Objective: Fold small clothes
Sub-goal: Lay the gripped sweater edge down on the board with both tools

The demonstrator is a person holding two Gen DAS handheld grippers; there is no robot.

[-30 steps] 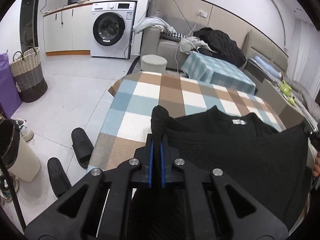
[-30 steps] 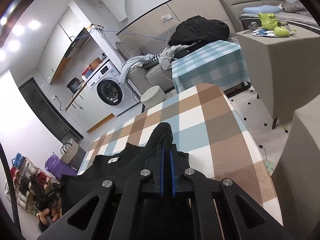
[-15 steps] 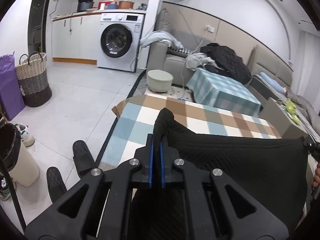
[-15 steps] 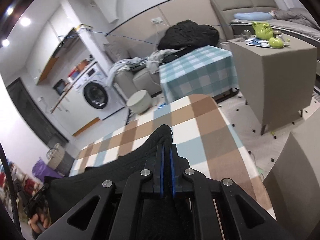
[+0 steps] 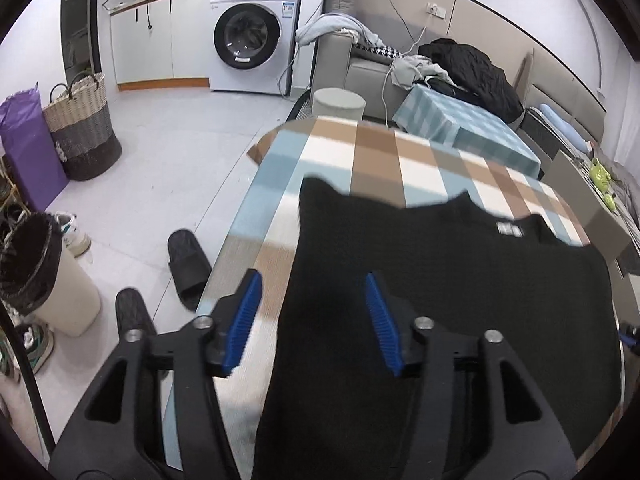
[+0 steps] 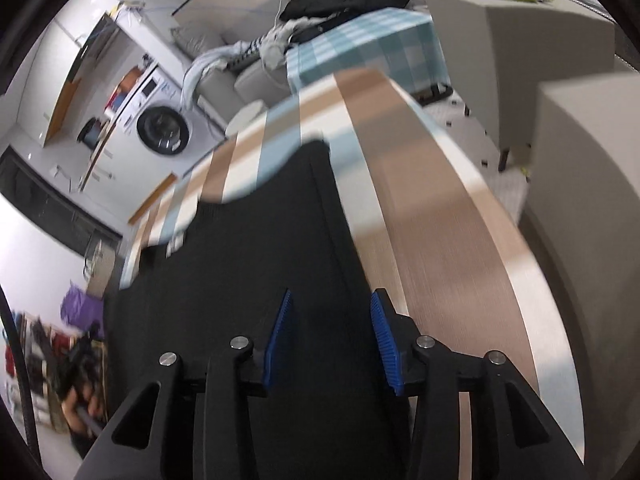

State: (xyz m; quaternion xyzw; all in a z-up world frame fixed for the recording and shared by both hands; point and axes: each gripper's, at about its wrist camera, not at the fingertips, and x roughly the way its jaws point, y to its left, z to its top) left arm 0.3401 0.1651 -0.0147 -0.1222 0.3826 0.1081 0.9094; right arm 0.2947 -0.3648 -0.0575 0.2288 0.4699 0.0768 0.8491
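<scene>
black top [image 5: 440, 280] now lies dropped on the checked table [image 5: 420, 156]; the left gripper [image 5: 312, 316] and right gripper [image 6: 330, 336] have just been opening, letting go — first fold laid.

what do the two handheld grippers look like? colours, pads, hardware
Both match: the left gripper and right gripper have matte black angular plastic fingers with triangular cut-outs, silver round bolt heads at the pivots, and bright blue ribbed pads on the inner faces. No cables, markings or sleeves show.
</scene>
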